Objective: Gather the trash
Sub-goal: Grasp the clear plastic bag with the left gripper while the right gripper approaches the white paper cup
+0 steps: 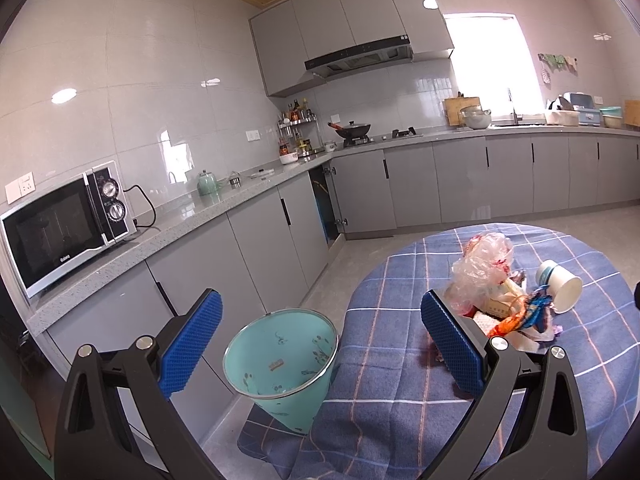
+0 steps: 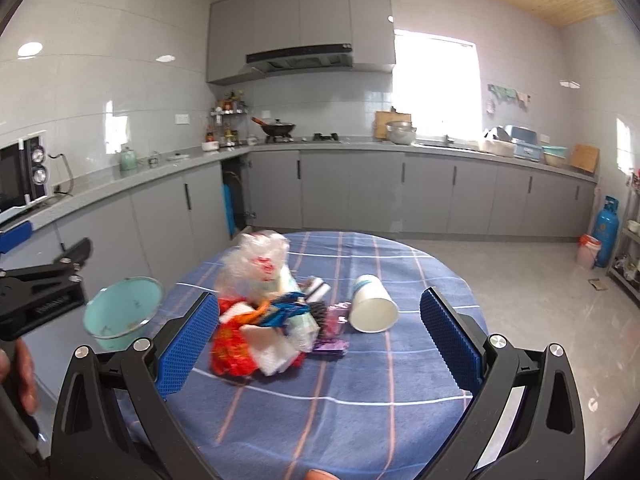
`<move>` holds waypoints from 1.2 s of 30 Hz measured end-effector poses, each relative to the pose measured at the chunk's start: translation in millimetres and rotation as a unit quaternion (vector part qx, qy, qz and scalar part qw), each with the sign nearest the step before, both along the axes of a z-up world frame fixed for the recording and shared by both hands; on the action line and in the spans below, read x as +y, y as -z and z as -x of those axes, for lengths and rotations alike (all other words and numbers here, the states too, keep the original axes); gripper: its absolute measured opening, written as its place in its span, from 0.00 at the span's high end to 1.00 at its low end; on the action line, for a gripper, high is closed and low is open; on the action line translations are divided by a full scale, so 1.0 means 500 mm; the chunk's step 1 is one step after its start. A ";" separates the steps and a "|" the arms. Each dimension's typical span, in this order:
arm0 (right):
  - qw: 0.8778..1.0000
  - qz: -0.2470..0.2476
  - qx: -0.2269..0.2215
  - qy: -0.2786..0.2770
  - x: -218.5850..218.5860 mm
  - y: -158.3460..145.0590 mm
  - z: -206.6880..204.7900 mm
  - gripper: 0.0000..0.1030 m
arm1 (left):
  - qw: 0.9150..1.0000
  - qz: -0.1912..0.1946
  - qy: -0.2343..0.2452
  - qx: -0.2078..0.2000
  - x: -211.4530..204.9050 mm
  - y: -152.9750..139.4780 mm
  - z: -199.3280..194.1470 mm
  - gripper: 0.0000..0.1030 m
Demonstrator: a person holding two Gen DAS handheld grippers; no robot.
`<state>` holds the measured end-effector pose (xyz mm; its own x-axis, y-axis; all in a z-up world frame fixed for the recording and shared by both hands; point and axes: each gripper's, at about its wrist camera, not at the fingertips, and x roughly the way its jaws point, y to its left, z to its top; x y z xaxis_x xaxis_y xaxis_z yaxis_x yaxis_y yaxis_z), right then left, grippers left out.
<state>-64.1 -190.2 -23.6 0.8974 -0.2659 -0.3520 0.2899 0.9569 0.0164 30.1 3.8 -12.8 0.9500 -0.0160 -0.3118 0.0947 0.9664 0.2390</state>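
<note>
Both grippers hang wide open over the table point(image 2: 360, 380), nothing between the pads. The left gripper point(image 1: 320, 340) sits above the table's left edge, its 2 blue pads either side of the teal bin point(image 1: 280, 364), which stands just beside the table, tilted, mouth up. The right gripper point(image 2: 320, 340) faces the trash pile point(image 2: 268, 320) near the middle of the blue checked cloth: a clear bag point(image 2: 252, 264) on the far side, a red wrapper point(image 2: 228, 348) near, white paper and blue foil between. A paper cup point(image 2: 372, 304) lies on its side just right of the pile, mouth toward the camera. From the right wrist, the bin shows at the left, beside the left gripper's black frame.
</note>
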 end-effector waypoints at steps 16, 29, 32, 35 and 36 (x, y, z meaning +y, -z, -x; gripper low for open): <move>0.996 -0.018 0.026 0.078 -0.145 0.099 -0.184 0.04 | 0.998 -0.009 0.066 0.003 -0.139 0.069 -0.159 0.05; 0.990 -0.034 0.043 0.127 -0.224 0.155 -0.264 0.04 | 0.991 -0.007 0.129 0.045 -0.257 0.123 -0.267 0.05; 0.990 -0.041 0.048 0.125 -0.232 0.168 -0.272 0.04 | 0.987 -0.006 0.147 0.061 -0.274 0.139 -0.279 0.05; 0.990 -0.042 0.056 0.122 -0.234 0.180 -0.278 0.04 | 0.984 -0.003 0.163 0.073 -0.289 0.157 -0.284 0.05; 0.990 -0.042 0.056 0.122 -0.234 0.183 -0.278 0.04 | 0.983 -0.002 0.170 0.076 -0.291 0.160 -0.285 0.05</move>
